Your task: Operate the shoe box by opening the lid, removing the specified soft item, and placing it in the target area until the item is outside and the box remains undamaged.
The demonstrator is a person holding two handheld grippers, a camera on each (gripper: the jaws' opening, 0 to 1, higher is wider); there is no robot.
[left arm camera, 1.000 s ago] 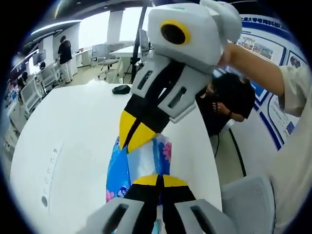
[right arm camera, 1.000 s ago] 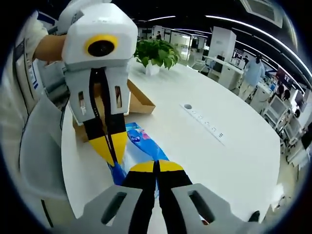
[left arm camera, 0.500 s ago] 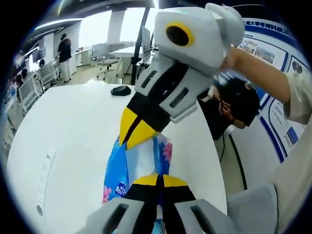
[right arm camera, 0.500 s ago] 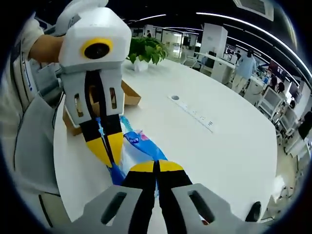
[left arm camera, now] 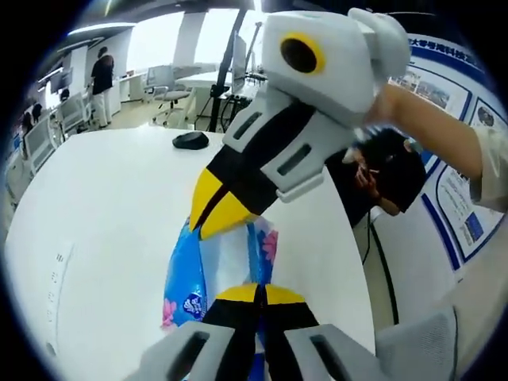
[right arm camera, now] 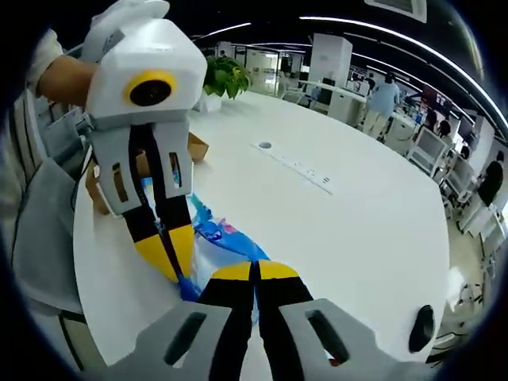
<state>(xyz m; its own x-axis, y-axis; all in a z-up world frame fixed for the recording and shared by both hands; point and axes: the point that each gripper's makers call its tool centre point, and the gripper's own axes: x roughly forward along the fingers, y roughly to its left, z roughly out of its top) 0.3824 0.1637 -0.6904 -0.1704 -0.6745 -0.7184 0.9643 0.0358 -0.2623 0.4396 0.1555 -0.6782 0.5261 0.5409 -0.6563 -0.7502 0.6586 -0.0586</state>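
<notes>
Illumination is bright and even, supplied by ceiling strip lights (right arm camera: 373, 25); the windows (left arm camera: 198, 40) are overexposed to white. The white table (right arm camera: 357, 222) shows soft glare and faint shadows. Fisheye distortion bends the edges. Focus is acceptable centrally, softer toward the periphery.

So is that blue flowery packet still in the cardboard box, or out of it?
Out. The blue packet hangs above the white table, pinched between the left gripper and right gripper, clear of the cardboard box behind.
</notes>
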